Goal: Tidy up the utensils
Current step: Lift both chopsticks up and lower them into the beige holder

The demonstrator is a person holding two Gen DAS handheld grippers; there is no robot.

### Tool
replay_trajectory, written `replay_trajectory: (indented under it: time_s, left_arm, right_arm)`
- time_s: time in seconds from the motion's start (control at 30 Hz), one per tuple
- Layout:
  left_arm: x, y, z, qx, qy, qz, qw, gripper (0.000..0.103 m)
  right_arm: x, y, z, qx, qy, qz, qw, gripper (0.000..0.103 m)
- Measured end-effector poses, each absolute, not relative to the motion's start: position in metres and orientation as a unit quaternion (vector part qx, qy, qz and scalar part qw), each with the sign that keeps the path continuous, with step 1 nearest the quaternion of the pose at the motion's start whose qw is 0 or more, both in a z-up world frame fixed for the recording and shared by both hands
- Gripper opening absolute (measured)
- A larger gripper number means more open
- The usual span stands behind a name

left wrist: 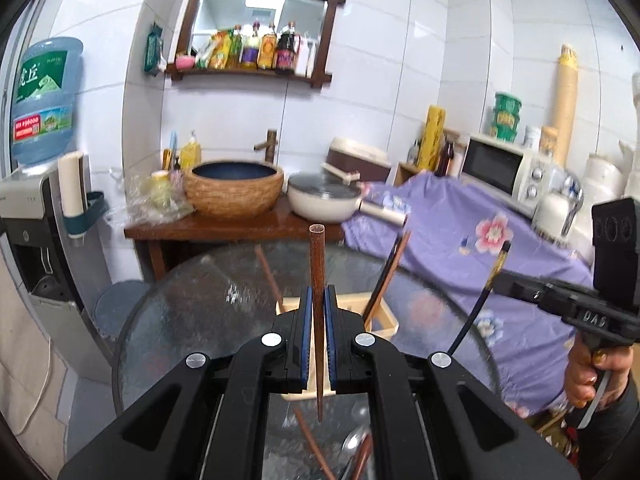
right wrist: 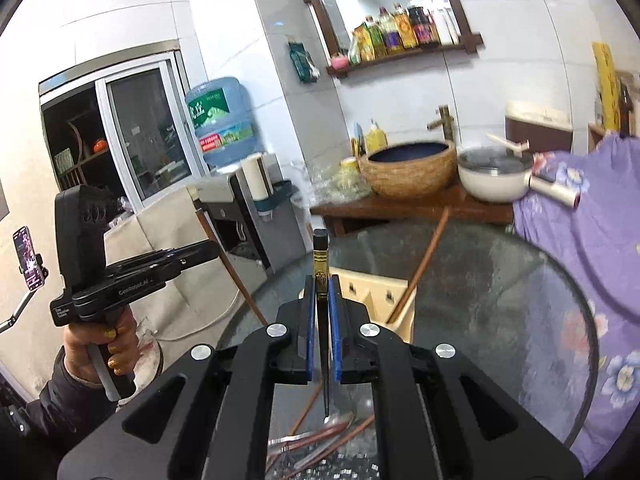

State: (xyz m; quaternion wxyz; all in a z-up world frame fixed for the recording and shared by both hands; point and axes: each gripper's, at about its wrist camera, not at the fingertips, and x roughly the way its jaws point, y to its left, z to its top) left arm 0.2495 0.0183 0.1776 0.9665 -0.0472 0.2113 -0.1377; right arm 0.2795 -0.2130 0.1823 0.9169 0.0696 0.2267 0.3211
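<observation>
Chopsticks in both tools. Left gripper (left wrist: 319, 300) clamped tight on brown wooden chopstick (left wrist: 317, 280), stick upright between blue pads (left wrist: 306, 336), tip hanging below jaws. Right gripper (right wrist: 322, 300) likewise closed on black chopstick (right wrist: 321, 264) with gold band near top, thin end pointing down. Both held above round glass table (left wrist: 192, 292). Pale wooden holder (right wrist: 368, 292) stands on table beyond grippers, brown chopstick (right wrist: 420, 268) leaning inside. More chopsticks and spoon (left wrist: 354, 442) lie loose on glass beneath jaws. Person's hand (right wrist: 100, 350) grips left tool handle.
</observation>
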Motion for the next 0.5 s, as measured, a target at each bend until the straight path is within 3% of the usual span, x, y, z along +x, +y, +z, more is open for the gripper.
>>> replay_trajectory:
  time_s: [0.27,0.5]
  left_arm:
    - [0.268,0.015,0.233,-0.075,0.159,-0.123,0.977,0.006]
    - [0.300,0.012,0.227,-0.103,0.154,-0.089,0.979,0.006]
  right_arm:
    - [0.299,-0.198,0.242,0.062,0.170,0.291,0.939,0.007]
    - [0.332,-0.183,0.244,0.043,0.149,0.236,0.959,0.007]
